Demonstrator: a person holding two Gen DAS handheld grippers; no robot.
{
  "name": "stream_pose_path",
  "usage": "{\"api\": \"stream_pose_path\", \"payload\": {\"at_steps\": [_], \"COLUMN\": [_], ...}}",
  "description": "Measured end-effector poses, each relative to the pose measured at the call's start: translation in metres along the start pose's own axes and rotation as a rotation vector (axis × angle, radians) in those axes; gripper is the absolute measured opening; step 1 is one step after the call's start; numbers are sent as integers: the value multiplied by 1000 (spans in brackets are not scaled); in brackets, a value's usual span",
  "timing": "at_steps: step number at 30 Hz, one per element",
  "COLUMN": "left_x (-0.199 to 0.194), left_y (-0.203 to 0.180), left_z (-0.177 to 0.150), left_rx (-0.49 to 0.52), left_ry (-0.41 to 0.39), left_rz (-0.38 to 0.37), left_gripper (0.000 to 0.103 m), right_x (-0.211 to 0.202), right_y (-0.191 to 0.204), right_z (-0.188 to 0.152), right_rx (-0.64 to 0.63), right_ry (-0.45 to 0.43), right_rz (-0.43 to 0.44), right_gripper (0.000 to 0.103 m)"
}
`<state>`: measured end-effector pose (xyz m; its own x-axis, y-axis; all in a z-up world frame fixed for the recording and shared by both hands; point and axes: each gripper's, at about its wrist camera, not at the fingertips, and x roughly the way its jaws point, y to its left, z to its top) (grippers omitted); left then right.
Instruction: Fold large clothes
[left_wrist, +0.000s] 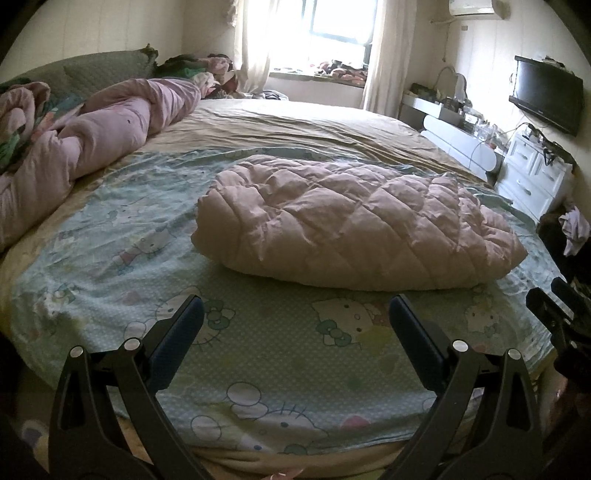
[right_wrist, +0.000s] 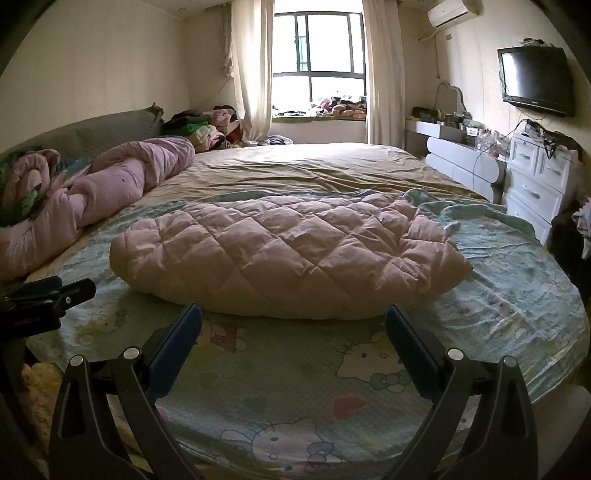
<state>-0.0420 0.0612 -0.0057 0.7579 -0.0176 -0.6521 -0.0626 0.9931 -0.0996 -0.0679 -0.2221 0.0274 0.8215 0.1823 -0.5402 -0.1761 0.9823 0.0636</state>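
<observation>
A pale pink quilted garment lies folded into a thick bundle on the cartoon-cat sheet of the bed. It also shows in the right wrist view. My left gripper is open and empty, hovering just short of the bundle's near edge. My right gripper is open and empty too, close to the bundle's near edge. The right gripper shows at the right edge of the left wrist view; the left gripper shows at the left edge of the right wrist view.
A rumpled lilac duvet lies along the bed's left side by a grey headboard. A beige sheet covers the far half. White drawers, a dressing table and a wall TV stand at the right.
</observation>
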Motion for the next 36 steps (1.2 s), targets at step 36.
{"api": "stream_pose_path", "payload": {"at_steps": [36], "left_x": [-2], "left_y": [0], "left_z": [2], "left_rx": [4], "left_ry": [-10], "left_rz": [9], "left_gripper": [94], "right_x": [0], "right_y": [4], "right_z": [2], "right_rx": [-4], "right_ry": [-1], "right_rz": [0], "right_gripper": [99]}}
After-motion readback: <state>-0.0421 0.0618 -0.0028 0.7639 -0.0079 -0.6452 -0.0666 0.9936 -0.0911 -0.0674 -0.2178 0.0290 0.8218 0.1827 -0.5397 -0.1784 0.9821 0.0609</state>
